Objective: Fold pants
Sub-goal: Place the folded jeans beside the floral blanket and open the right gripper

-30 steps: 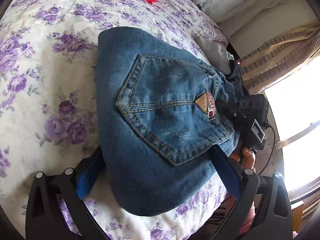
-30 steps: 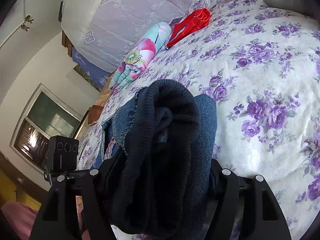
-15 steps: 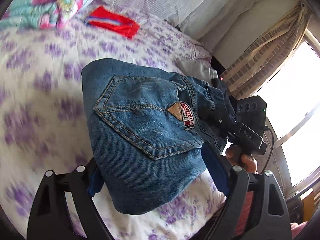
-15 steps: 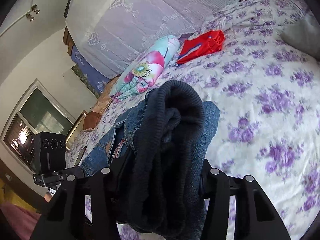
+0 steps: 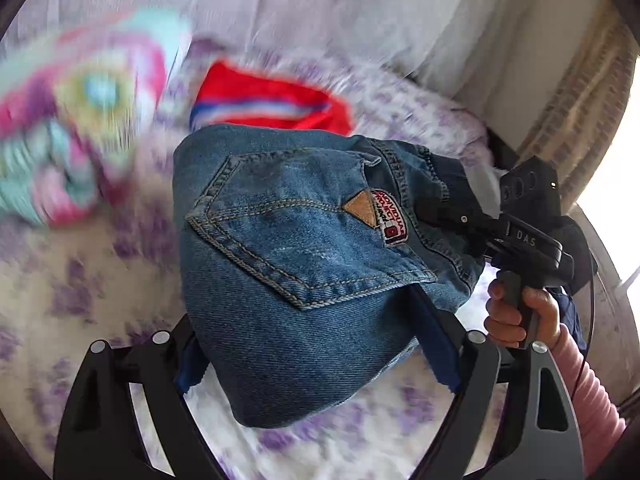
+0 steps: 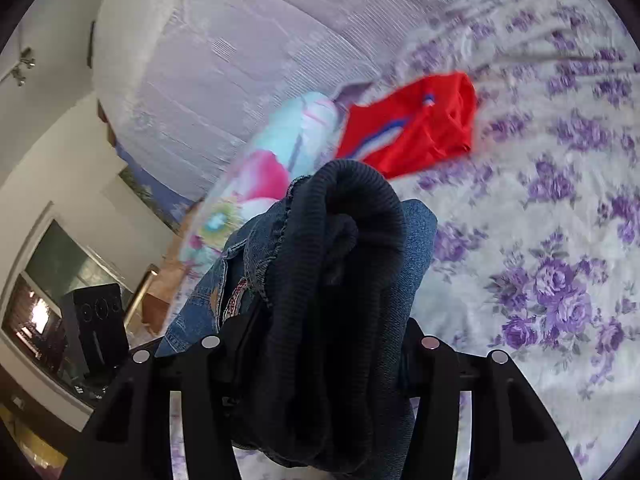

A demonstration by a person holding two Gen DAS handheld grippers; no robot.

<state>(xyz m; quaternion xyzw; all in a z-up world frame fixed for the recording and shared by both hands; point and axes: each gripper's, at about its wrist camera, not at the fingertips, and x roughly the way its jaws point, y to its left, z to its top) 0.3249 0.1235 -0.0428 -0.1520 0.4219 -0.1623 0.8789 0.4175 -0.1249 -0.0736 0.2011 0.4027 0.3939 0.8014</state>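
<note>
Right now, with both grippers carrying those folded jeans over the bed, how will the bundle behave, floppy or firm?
Probably floppy: the jeans droop past the left gripper. Likely heavy for their size, being layered denim. The ribbed waistband bulges above the right gripper, so the fold may slump if released.

pants [image 5: 304,248]: matt blue denim, ribbed knit waistband [image 6: 352,216] | bedspread [image 6: 560,280]: soft floral cloth | fingers [image 5: 436,340]: matt black plastic

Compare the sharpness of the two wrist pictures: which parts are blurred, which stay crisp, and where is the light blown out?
Left wrist view: the jeans held in the left claw are crisp, while the floral bedspread, red garment and pillow smear; the window at right is blown out. Right wrist view: jeans and right claw are sharp, the pillow and red garment streak, the bedspread's nearer flowers less so.
</note>
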